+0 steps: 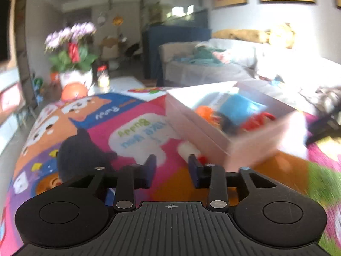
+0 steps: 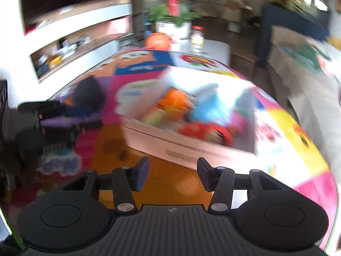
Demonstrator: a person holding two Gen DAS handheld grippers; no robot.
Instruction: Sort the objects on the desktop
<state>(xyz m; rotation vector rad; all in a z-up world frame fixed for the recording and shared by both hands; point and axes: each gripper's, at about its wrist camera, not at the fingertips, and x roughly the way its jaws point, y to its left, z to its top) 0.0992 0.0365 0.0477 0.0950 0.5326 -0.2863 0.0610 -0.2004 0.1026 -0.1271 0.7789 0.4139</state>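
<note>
Both views are motion-blurred; fine detail is unreliable.

Left gripper (image 1: 172,166): jaws stand partly apart with a clear gap, nothing between them, nothing held. Ahead of the jaws and to their right sits the white box (image 1: 213,136), open-topped, already holding several items: an orange object (image 1: 205,112), a blue object (image 1: 240,106) and a red object (image 1: 257,120). What these are cannot be told through the blur. A dark rounded object (image 1: 82,147) lies loose on the counter (image 1: 136,115), ahead and to the left of the jaws. A small white-and-red item (image 1: 191,150) lies just ahead of the right jaw, beside the box wall; whether it touches the box cannot be told.

Right gripper (image 2: 172,171): jaws moderately open, empty. The box's near wall is directly ahead of the jaws. The left gripper shows far to the left of these jaws.

Assessment: sorting appears well advanced; the dark object and the small white-and-red item look to remain outside the box.

Risks:
- Either set of jaws could strike the box wall if carried forward, shoving the box and spilling its contents.
- The small item's closeness to the box leaves little room for a jaw on that side; a pinch may catch the wall instead.
- The dark object looks soft and rounded; a shallow grip may slip.
- Both grippers working one area invites collision.
</note>
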